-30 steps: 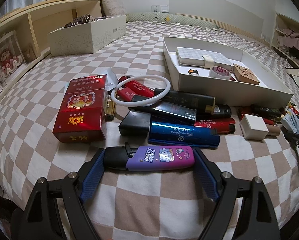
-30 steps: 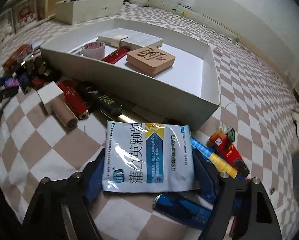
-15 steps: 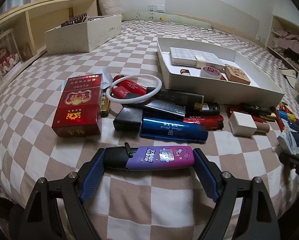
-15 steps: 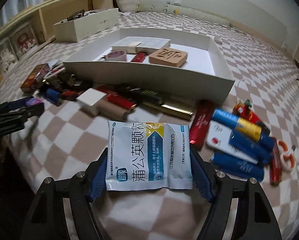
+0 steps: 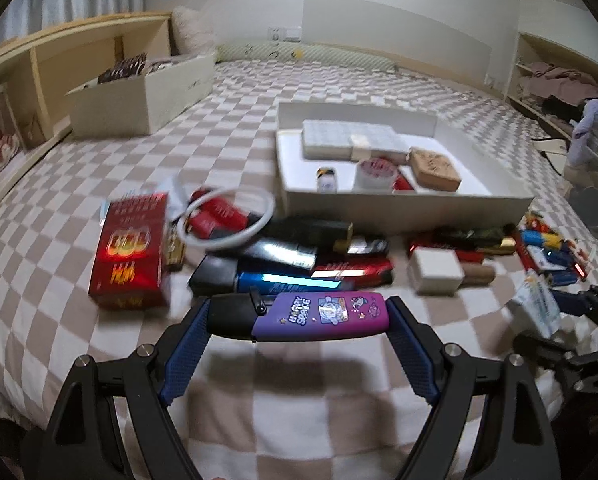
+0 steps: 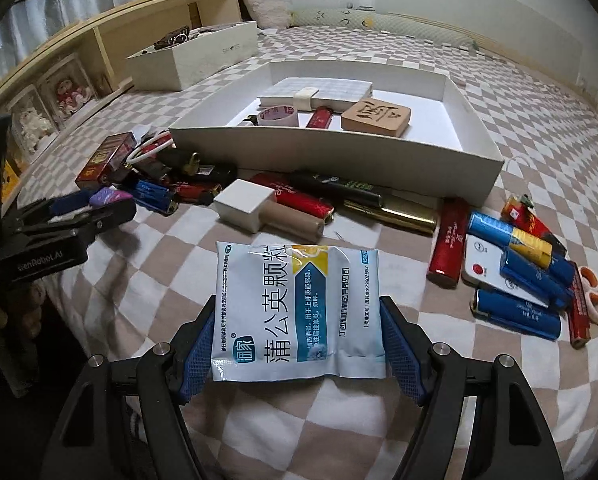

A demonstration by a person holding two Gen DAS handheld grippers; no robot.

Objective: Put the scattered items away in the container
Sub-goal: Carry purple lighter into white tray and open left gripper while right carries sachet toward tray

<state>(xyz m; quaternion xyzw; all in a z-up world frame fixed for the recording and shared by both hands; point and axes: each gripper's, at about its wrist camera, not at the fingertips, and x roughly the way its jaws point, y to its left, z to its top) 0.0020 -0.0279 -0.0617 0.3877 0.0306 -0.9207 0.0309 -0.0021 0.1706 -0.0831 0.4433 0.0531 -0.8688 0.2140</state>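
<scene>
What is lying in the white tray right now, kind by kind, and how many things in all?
Notebook: 1
Tape roll: 1
Red lighter: 1
Wooden block: 1
Small dark item, too blurred to name: 1
Total in the tray: 5

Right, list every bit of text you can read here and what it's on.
"蒲公英颗粒": sachet in the right tongs.
"HAPPY SPACE": purple case in the left tongs.
A carved character, not clearly readable: wooden block in the tray.
Lighters, red carton, sachet fine print: too small or blurred.
</scene>
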